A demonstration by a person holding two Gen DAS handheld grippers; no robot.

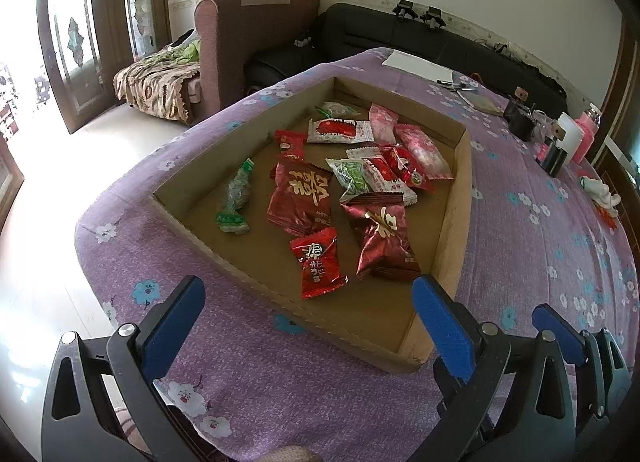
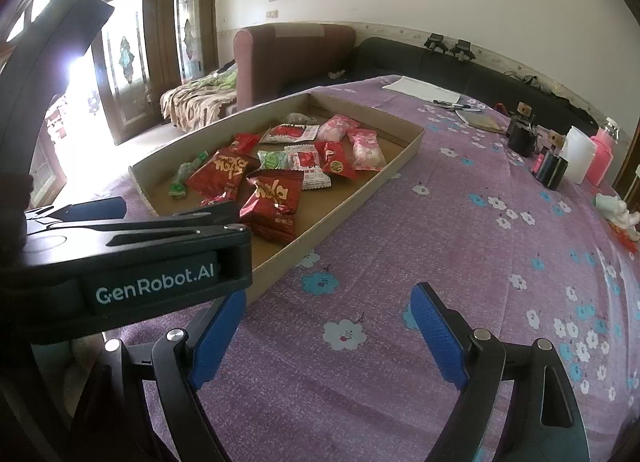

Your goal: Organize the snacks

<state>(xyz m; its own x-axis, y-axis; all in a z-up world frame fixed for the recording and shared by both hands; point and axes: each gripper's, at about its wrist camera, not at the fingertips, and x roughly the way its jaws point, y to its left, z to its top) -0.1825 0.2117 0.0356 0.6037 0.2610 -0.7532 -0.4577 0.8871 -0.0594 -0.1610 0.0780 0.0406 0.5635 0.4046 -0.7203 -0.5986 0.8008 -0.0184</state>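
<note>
Both grippers hang with their jaws spread wide and nothing between them: the left gripper over the near rim of the cardboard tray, the right gripper over bare purple flowered cloth covering the surface, with the tray ahead and to the left of its jaws. All the snacks in view lie inside the tray in a loose scatter. Straight ahead of the left jaws, closest to them, is a small red packet; just beyond and right of it sits a crumpled dark-red bag, and a second large red bag lies further ahead. Off toward the left jaw is a green twisted wrapper, alone near the tray's left wall. Farther ahead, several pink, white and red packets overlap one another. No snack shows on the cloth outside the tray. This layout fits either snacks just gathered into the tray or a jumble awaiting sorting by kind, and one moment cannot settle which. Any pick here would call for a low, flat approach, since the packets are thin, slippery and partly stacked.
</note>
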